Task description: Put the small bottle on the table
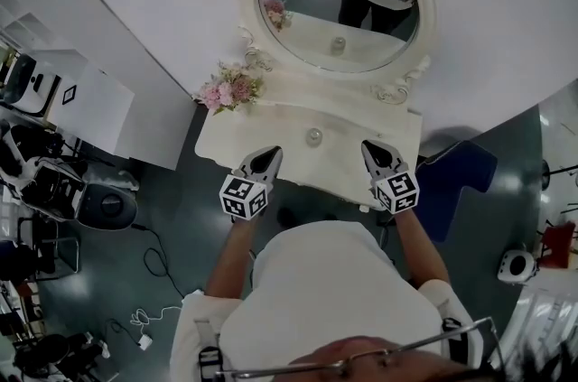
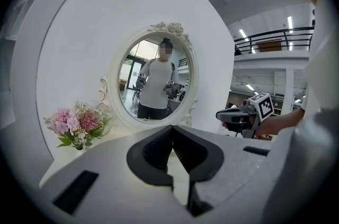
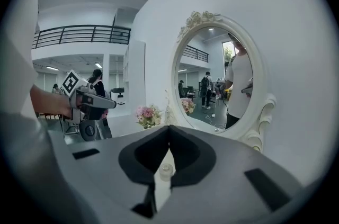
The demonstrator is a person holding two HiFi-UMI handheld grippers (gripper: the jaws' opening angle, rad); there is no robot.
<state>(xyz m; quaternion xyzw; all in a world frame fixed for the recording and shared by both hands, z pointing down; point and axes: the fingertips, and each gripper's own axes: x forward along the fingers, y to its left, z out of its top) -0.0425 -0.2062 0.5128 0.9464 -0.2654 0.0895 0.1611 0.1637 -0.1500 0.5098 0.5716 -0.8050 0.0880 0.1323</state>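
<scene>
The small clear bottle point(image 1: 313, 136) stands upright on the white dressing table point(image 1: 231, 140), midway between my two grippers and a little beyond their tips. My left gripper point(image 1: 274, 153) is over the table's front edge, shut, holding nothing. My right gripper point(image 1: 368, 147) is level with it on the right, also shut and empty. In the right gripper view the bottle point(image 3: 166, 170) shows low, through the gap behind the closed jaws of the right gripper point(image 3: 169, 127). The left gripper point(image 2: 172, 127) hides the bottle in its own view.
An oval mirror point(image 1: 339, 1) in an ornate white frame rises at the table's back. A pink flower bunch point(image 1: 230, 88) sits at the back left corner. A blue seat point(image 1: 462, 177) stands right of the table; equipment and cables point(image 1: 149, 317) lie on the floor at left.
</scene>
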